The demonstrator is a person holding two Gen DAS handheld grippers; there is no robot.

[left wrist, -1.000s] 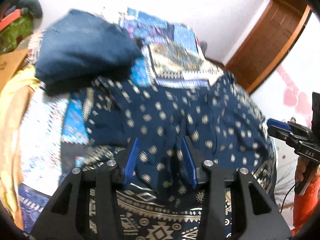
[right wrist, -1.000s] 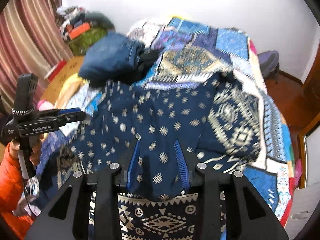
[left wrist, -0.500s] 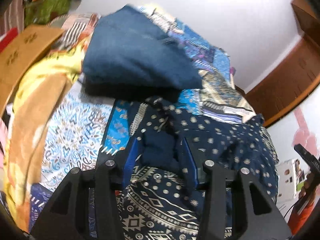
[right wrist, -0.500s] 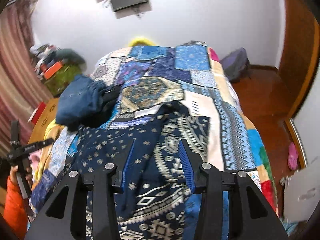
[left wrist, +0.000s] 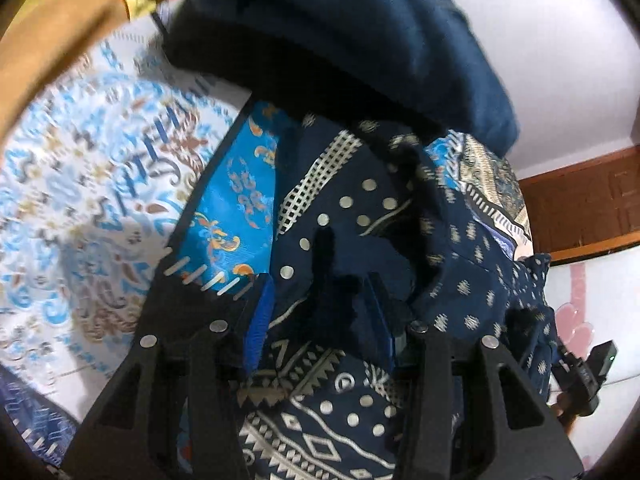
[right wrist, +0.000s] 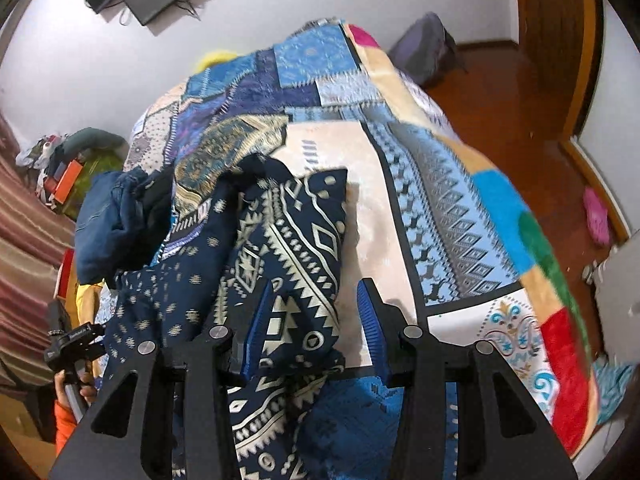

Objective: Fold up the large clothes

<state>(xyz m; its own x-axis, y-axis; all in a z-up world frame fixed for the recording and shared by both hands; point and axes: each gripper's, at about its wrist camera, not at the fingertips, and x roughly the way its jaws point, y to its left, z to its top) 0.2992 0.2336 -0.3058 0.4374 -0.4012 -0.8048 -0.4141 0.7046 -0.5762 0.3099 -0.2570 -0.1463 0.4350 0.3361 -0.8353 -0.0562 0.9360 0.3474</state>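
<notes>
The patchwork bedspread (right wrist: 448, 208) now fills the view beyond the right gripper (right wrist: 316, 320), more than a second ago. The navy patterned garment (right wrist: 288, 264), spread flat earlier, now lies bunched ahead of both grippers. The left gripper (left wrist: 320, 312) clamps a fold of it. The right gripper's jaws have just been opening; cloth sits between them, apparently loose.
</notes>
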